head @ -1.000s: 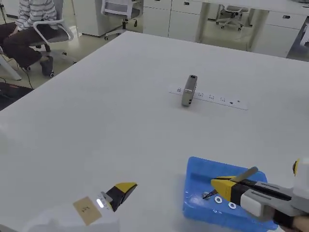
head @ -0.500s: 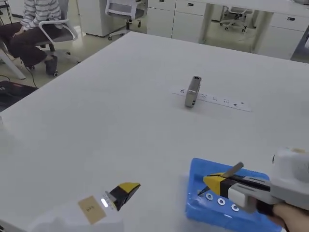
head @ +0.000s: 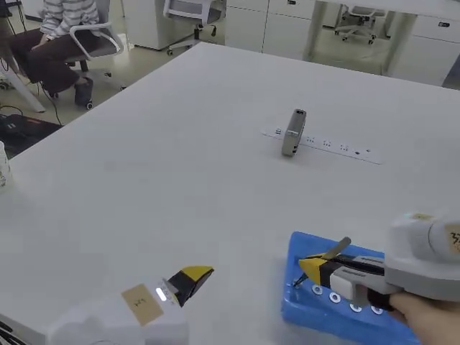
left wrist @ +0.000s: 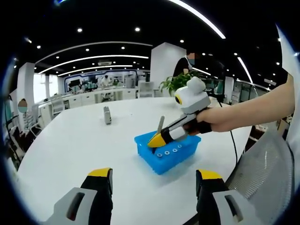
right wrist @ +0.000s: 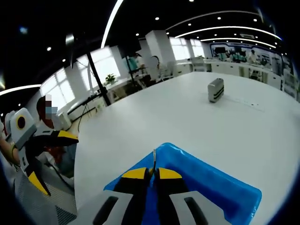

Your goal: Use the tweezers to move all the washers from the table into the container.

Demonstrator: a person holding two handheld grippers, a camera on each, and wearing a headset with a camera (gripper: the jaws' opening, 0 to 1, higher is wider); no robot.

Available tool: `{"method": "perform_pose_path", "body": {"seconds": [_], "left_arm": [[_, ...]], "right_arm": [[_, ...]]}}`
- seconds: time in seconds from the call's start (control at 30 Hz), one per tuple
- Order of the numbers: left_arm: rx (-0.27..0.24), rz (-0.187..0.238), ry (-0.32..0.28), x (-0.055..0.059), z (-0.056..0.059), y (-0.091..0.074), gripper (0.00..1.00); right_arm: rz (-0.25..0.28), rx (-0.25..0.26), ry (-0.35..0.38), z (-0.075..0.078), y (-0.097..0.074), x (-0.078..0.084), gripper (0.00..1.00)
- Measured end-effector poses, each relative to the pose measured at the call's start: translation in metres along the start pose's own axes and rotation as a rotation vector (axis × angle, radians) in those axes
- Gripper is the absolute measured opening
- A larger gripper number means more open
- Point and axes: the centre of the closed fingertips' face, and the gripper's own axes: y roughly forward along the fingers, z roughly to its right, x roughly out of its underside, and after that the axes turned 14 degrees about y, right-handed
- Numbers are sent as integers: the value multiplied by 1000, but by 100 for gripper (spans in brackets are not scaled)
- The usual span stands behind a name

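A blue container (head: 302, 305) stands at the near right of the white table, with several silver washers (head: 335, 297) lying in it. My right gripper (head: 307, 267) hovers over the container's left part, shut on grey tweezers (head: 335, 249) whose tip points down into it. From its own view the shut jaws (right wrist: 152, 174) pinch the tweezers (right wrist: 153, 158) above the container (right wrist: 215, 185). My left gripper (head: 195, 277) rests low at the near left, apart from the container; its own view shows it open (left wrist: 154, 185), facing the container (left wrist: 180, 152) and washers (left wrist: 167, 153).
A grey box-shaped device (head: 292, 132) stands on a white power strip (head: 338, 148) at mid-table. Bare white tabletop (head: 158, 180) stretches left and far. A seated person (head: 61, 29) and office chairs are beyond the far left edge.
My right gripper with the tweezers has shifted slightly toward the container's left edge. The left gripper has stayed put. The head camera has moved a little.
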Motion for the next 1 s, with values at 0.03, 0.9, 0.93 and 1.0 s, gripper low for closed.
{"method": "perform_pose_path", "body": {"seconds": [0.03, 0.9, 0.93, 1.0], "left_arm": [[0, -1, 0, 0, 0, 0, 73], [11, -2, 0, 0, 2, 0, 73], [14, -2, 2, 0, 3, 1, 73], [20, -3, 4, 0, 4, 1, 73]], "right_arm": [[1, 0, 0, 0, 0, 0, 3], [12, 5, -121, -15, -29, -2, 3], [14, 6, -127, -16, -32, -2, 3], [21, 12, -141, -18, -39, -3, 3]]}}
